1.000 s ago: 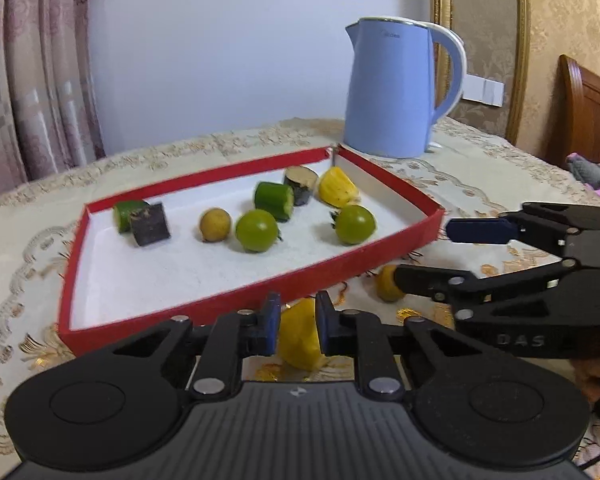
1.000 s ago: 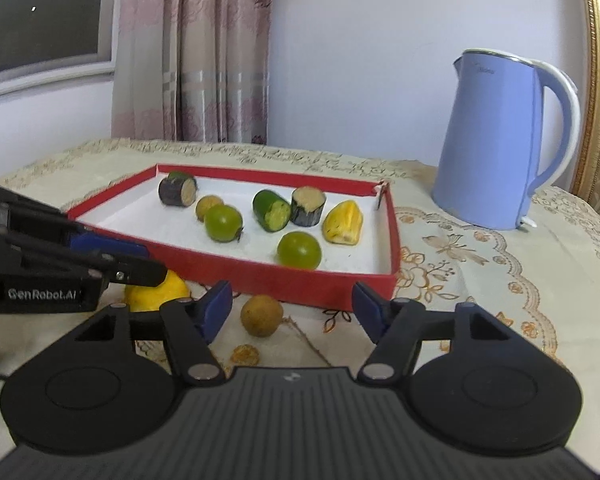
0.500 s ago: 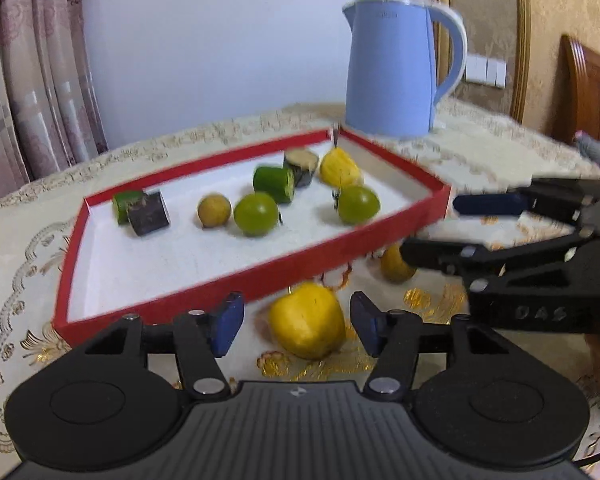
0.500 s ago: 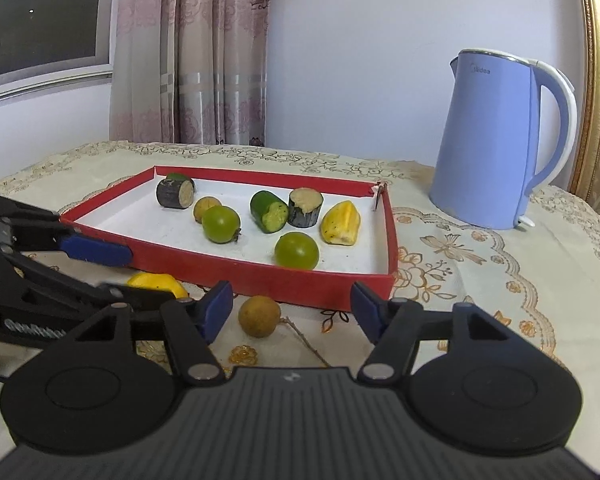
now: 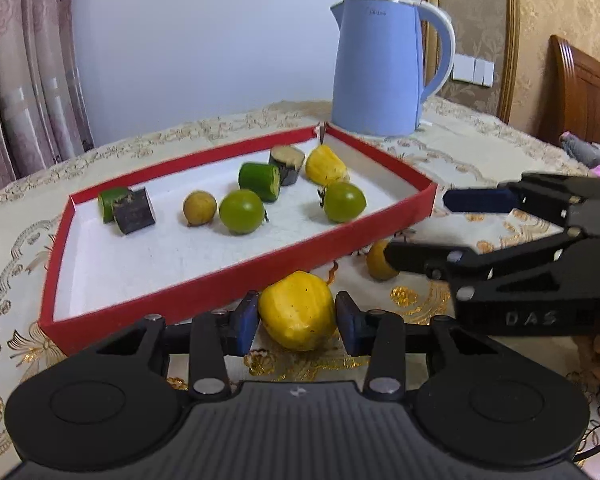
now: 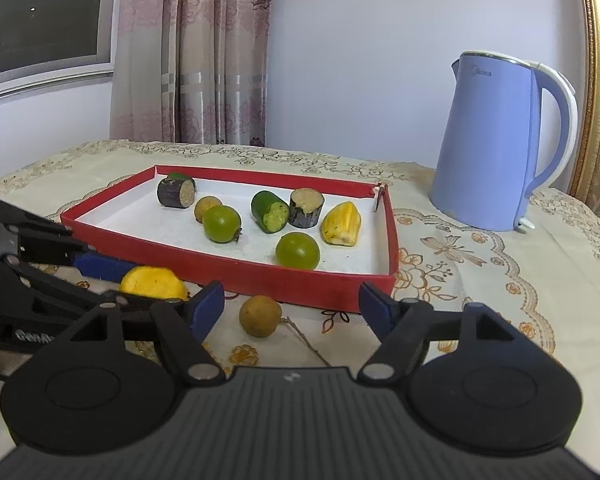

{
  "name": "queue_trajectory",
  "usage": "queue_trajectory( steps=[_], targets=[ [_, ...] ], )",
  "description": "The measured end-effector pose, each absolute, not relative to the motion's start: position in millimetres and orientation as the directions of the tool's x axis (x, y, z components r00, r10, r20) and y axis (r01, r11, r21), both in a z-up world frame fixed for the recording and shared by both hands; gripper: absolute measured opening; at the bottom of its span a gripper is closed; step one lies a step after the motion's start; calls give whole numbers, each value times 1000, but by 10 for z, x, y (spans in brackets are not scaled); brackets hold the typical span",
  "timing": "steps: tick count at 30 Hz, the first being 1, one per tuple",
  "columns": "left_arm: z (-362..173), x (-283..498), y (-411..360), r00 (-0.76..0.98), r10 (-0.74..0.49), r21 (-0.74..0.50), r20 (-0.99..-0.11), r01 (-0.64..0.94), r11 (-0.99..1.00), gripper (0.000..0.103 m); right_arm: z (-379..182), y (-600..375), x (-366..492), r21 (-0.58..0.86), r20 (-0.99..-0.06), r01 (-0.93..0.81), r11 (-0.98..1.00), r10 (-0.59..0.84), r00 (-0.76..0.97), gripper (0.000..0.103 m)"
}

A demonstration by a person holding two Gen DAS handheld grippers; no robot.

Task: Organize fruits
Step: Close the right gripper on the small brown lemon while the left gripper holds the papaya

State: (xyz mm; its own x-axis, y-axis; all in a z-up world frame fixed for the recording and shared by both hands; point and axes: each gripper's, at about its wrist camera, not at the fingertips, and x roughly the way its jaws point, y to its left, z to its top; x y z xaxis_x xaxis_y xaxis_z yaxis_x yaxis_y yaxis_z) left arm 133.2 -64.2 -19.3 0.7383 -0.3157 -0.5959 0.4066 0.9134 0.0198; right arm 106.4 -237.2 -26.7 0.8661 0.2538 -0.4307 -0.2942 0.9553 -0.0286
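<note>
A yellow fruit piece (image 5: 298, 310) lies on the tablecloth in front of the red tray (image 5: 228, 276). My left gripper (image 5: 297, 322) is open, its pads just beside the piece on either side. The piece also shows in the right wrist view (image 6: 153, 282). My right gripper (image 6: 292, 305) is open and empty, a small brown round fruit (image 6: 260, 315) between its fingers, apart from them. The tray (image 6: 300, 280) holds two green round fruits, green and dark cut pieces, a brown fruit and a yellow piece.
A blue kettle (image 5: 384, 68) stands behind the tray's far right corner, also in the right wrist view (image 6: 496, 144). The right gripper's body (image 5: 520, 256) reaches in from the right, close to the brown fruit (image 5: 378, 260). A wooden headboard (image 5: 584, 92) is at far right.
My left gripper was shut on the yellow piece, then opened wide and let it go; the jaws have now narrowed around it again. The right gripper stayed open and barely moved.
</note>
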Motion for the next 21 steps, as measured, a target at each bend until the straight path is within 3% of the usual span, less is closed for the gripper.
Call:
queue_trajectory(
  steps=[7,12,15,21],
  targets=[
    [-45,1331,-498,785,-296,-1,-544,352,936,40,-300,-2291,1094,-52,-463,-329,943,269,845,68],
    [-8,1338,-457,801,-283,-2,-527,332,943,40,-337,-2238,1156,-51,-499,-351,935,281,820,55],
    [23,1325,-426,800,-307,-30,-515,341,939,40,-351,-2220,1213,-38,-516,-368,929,297,804,53],
    [77,1305,-359,821,-293,-42,-490,313,949,40,-407,-2198,1304,-24,-557,-379,925,302,773,36]
  ],
)
